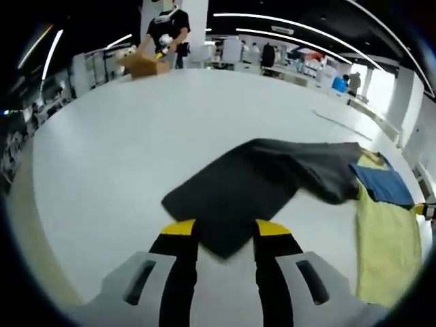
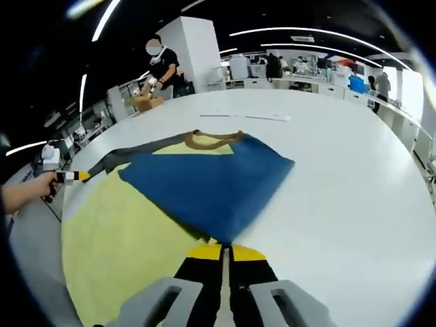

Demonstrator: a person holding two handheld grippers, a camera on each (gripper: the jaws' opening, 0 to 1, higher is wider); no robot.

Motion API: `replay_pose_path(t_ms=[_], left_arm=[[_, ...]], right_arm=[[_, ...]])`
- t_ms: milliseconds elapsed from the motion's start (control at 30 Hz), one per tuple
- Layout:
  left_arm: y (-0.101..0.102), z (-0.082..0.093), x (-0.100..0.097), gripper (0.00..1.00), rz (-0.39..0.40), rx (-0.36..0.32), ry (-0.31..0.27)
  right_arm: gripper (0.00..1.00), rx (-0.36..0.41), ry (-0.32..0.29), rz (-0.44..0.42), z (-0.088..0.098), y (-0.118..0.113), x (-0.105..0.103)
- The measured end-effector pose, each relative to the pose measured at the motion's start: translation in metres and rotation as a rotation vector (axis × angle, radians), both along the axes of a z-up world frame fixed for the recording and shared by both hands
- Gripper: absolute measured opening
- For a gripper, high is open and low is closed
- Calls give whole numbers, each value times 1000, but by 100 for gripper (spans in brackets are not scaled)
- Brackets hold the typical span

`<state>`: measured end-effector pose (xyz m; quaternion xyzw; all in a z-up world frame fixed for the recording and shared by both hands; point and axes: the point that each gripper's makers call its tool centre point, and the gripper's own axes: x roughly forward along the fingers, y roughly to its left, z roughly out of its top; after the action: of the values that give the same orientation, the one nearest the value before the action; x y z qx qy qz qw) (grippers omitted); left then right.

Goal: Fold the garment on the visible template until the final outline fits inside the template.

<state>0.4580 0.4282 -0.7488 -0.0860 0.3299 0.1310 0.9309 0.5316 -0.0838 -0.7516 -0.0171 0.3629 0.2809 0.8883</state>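
We take the wide white table (image 1: 122, 150) as our landmark. On it lies the garment, a soft cloth shirt in dark grey, blue and pale yellow panels. In the left gripper view, its dark grey sleeve (image 1: 238, 191) stretches across the table toward us, and the sleeve's squared end lies between the yellow-tipped black jaws of the left gripper (image 1: 225, 231). Those jaws stand apart, with cloth in the gap; we cannot tell whether they touch it. Farther along the table from the sleeve, the blue panel (image 1: 381, 184) and the pale yellow panel (image 1: 385, 245) lie flat.

In the right gripper view, the blue panel (image 2: 204, 184) is spread over the yellow panel (image 2: 116, 245), with a brown ribbed collar (image 2: 211, 140) at the far edge and a strip of dark grey running off toward the table's edge. The right gripper (image 2: 225, 253) has its yellow-tipped jaws drawn together on the near corner of the blue panel, pinching the cloth.

At the table's edge beside the yellow panel, a person's hand (image 2: 27, 191) grasps the other gripper. Beyond the far side of the table, a person in a black top (image 1: 167, 30) stands over a brown cardboard box (image 1: 139, 65).

We see no template outline on the table.
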Motion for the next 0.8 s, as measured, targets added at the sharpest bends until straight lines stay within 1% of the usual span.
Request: replay_pose_path(t_ms=[67,167,200,233,267,300,367,433,500,600,700,733,767,800], left_arm=[[-1,1,0,26,8,2,-2],[1,1,-2,21,40,4,-1],[2,1,-5,20,53,12,14],[4,2,-11,18,64,49,51],[4,4,-12,18,50,78,53],[2,6,-10,19,38,95,37],[-2,7,-12,21,45,89,29],[-3,5,-16,22,50,105,51],[-5,3,-17,22,33,132,66],[-3,4,-18,22,67,122,57],[-3,4,-17,22,69,144,59],[-4,4,-18,21,81,140,57],[-5,2,-19,20,141,91,45],[-5,1,-19,19,178,57,35]], right_arm=[[0,-3,-3,3,0,1,0],[0,-11,-8,7,0,1,0],[0,-13,-8,6,0,0,0],[0,-14,-9,5,0,0,0],[0,-15,-10,4,1,-1,0],[0,-17,-9,1,1,-2,0],[0,-20,-11,0,1,-2,-1],[0,-24,-12,0,2,-3,-1],[0,-26,-14,-2,2,-3,-1],[0,-27,-15,-4,2,-3,-1],[0,-32,-16,-2,2,-4,-1],[0,-33,-17,-2,2,-4,-1],[0,-35,-18,-2,2,-4,-1],[0,-38,-17,-4,1,-4,-1]])
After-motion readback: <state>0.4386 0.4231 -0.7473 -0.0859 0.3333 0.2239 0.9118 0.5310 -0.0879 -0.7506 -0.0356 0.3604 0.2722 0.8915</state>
